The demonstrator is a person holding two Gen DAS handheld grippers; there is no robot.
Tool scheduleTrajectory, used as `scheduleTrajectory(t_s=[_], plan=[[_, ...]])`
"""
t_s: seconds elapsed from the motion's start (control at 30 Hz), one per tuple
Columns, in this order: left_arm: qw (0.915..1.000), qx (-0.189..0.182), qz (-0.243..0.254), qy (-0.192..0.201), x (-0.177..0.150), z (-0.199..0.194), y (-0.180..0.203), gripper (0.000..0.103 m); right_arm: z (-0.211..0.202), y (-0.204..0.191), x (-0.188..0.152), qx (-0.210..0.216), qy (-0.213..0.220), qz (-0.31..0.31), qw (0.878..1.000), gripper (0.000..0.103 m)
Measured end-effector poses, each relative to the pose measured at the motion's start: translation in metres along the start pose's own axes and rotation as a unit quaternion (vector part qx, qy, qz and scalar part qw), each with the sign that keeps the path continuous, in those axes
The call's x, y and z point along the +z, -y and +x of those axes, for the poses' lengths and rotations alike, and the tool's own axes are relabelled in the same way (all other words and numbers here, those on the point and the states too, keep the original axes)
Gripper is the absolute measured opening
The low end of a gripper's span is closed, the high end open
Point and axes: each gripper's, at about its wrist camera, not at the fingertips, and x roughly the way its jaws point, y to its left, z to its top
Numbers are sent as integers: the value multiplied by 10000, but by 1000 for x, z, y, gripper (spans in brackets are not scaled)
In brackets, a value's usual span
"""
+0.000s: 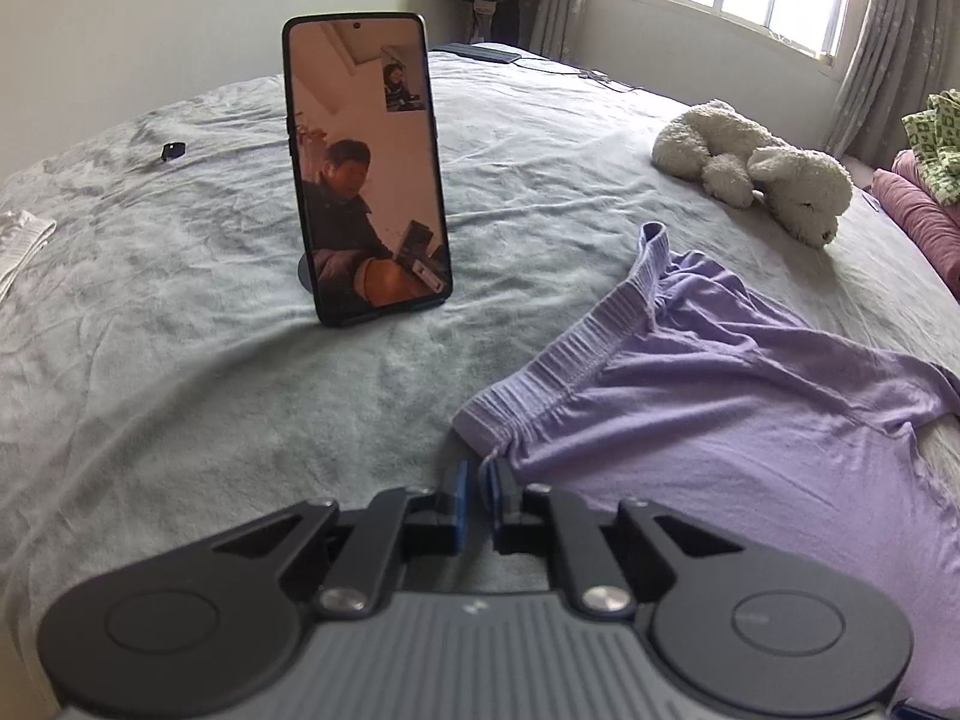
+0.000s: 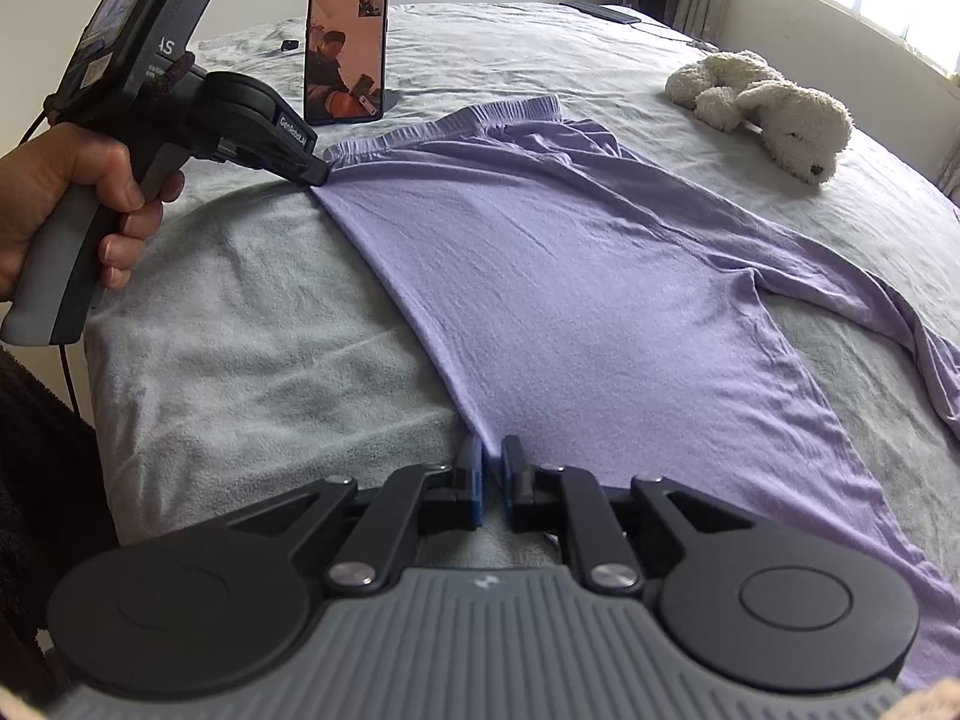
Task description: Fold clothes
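Lavender trousers (image 2: 570, 276) lie stretched on the bed (image 2: 240, 324), waistband corner and hem edge pinched by both grippers' fingers (image 1: 487, 489).

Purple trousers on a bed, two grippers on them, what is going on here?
A person is folding purple trousers spread on a grey bedsheet. The left tongs pinch the waistband corner; the right tongs pinch the same side edge further down the leg. That edge runs straight between them, while the other leg trails off to the right. No fold is made yet. A phone stands behind, and a plush dog lies to the right.
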Motion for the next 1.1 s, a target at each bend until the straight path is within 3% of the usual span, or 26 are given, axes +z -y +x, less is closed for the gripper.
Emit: scheduleTrajectory(t_s=[0.03, 0.07, 0.1, 0.13, 0.37, 0.47, 0.57, 0.67, 0.77, 0.97, 1.1], plan=[[10000, -14, 19, 30, 0, -2, 1, 40, -2, -1, 0, -20, 7, -23, 10000, 19], [9999, -16, 53, 83, 0, -4, 2, 44, -5, -1, -1, -35, 40, -15, 10000, 27], [9999, -19, 87, 136, 0, -6, 3, 45, -7, 0, -2, -53, 74, -6, 10000, 36], [9997, -33, 134, 183, 1, -8, 4, 45, -10, 1, -3, -77, 113, 5, 9999, 38], [9938, -586, 804, 492, -7, -33, 31, 58, -24, 20, -23, -311, 72, 278, 9991, 38], [9875, -808, 1216, 588, -14, -43, 47, 58, -33, 34, -38, -395, 20, 530, 9978, 38], [9760, -1242, 1698, 570, -26, -49, 67, 58, -46, 47, -54, -509, 11, 765, 9958, 40], [9590, -1750, 2178, 474, -42, -53, 90, 58, -59, 64, -73, -651, -17, 1085, 9920, 40], [9366, -2266, 2643, 406, -58, -58, 116, 58, -70, 81, -91, -777, -48, 1423, 9868, 40], [8854, -3200, 3360, 255, -90, -71, 162, 58, -97, 111, -126, -979, -30, 2082, 9732, 41], [8473, -3576, 3922, 204, -113, -81, 192, 58, -118, 130, -151, -1126, 19, 2420, 9637, 41]])
